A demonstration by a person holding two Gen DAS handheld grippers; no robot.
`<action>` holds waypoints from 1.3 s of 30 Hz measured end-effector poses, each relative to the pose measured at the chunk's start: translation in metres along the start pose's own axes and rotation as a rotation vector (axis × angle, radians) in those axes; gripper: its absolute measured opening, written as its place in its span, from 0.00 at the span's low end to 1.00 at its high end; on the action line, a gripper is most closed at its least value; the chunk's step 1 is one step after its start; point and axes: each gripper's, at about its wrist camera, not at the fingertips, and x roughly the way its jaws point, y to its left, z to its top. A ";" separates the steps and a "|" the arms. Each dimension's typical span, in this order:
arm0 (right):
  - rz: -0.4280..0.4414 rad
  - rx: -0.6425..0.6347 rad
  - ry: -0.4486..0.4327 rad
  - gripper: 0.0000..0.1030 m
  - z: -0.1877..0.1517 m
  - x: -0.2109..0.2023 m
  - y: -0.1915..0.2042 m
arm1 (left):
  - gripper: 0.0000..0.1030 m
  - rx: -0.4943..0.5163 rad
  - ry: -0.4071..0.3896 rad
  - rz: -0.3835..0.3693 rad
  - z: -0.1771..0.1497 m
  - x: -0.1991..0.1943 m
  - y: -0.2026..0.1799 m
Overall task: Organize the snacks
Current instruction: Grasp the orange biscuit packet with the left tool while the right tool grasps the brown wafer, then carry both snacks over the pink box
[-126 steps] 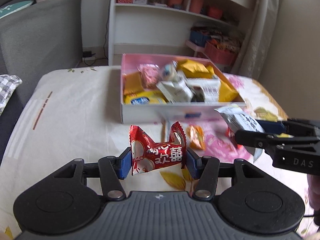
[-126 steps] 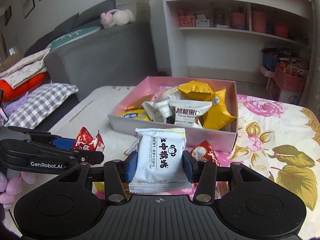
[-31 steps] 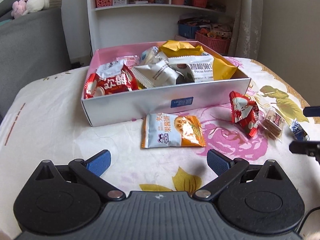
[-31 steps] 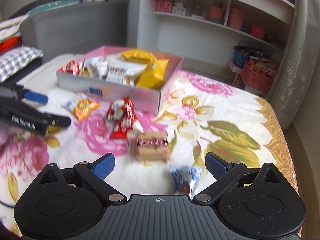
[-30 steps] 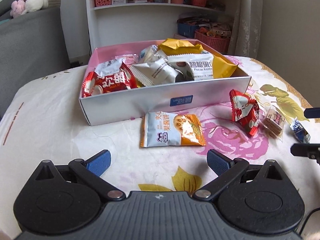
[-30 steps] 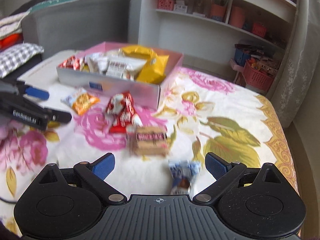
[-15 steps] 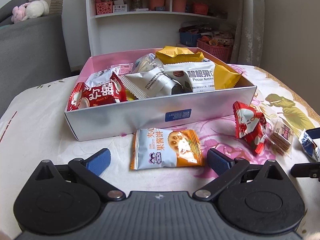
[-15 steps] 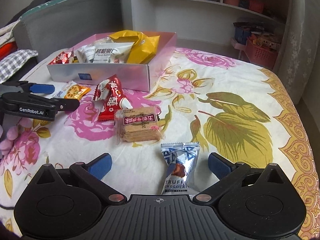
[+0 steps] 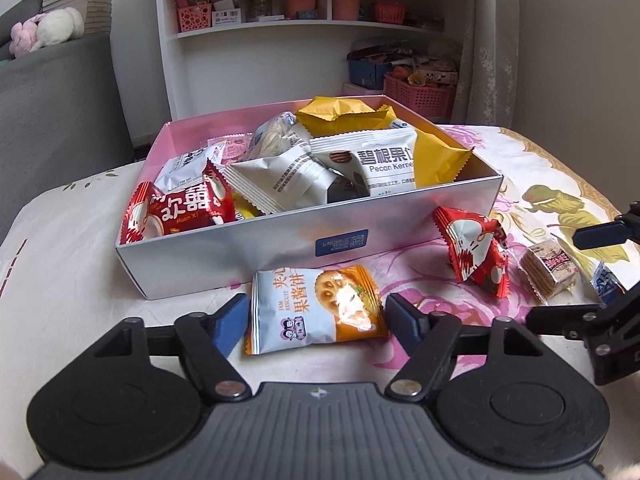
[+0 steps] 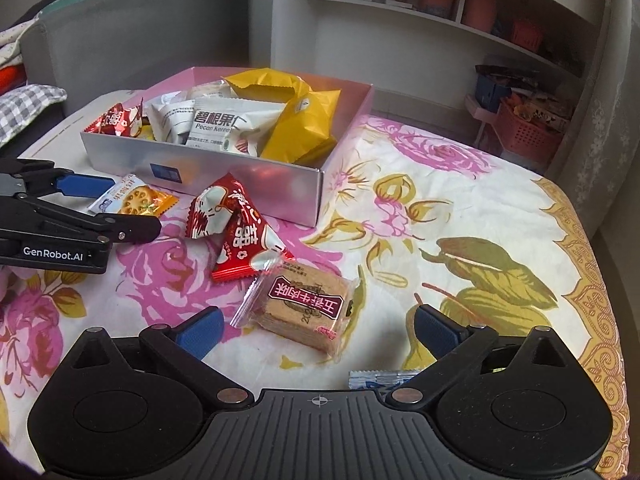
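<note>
A pink and silver snack box (image 9: 280, 240) holds several packets on the flowered cloth. My left gripper (image 9: 318, 316) is open, its blue fingers either side of an orange and white jam biscuit packet (image 9: 316, 308) lying in front of the box. My right gripper (image 10: 316, 328) is open around a clear-wrapped brown wafer packet (image 10: 304, 308) on the cloth. A red and white packet (image 10: 236, 232) lies between the wafers and the box (image 10: 240, 168). A small blue chocolate packet (image 10: 376, 378) lies under my right gripper's body.
The table's right edge with a gold border (image 10: 596, 280) is near. A grey sofa (image 9: 52, 92) stands to the left, a white shelf unit (image 9: 312, 40) behind the table. Pink baskets (image 9: 420, 94) sit on the floor beyond.
My left gripper moved forward and narrowed around the jam biscuit packet. My right gripper moved forward from the blue chocolate packet to the wafer packet.
</note>
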 end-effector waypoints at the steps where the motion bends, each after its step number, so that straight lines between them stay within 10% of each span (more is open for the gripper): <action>1: 0.000 -0.001 -0.001 0.96 0.001 0.001 0.001 | 0.64 0.004 0.001 -0.003 0.000 -0.001 -0.001; 13: 0.055 0.069 -0.027 0.42 0.010 0.000 0.000 | 0.55 -0.020 0.030 -0.030 -0.002 -0.013 0.006; 39: 0.109 0.217 -0.054 0.40 0.047 -0.040 0.009 | 0.55 -0.161 -0.047 -0.063 0.017 -0.062 0.036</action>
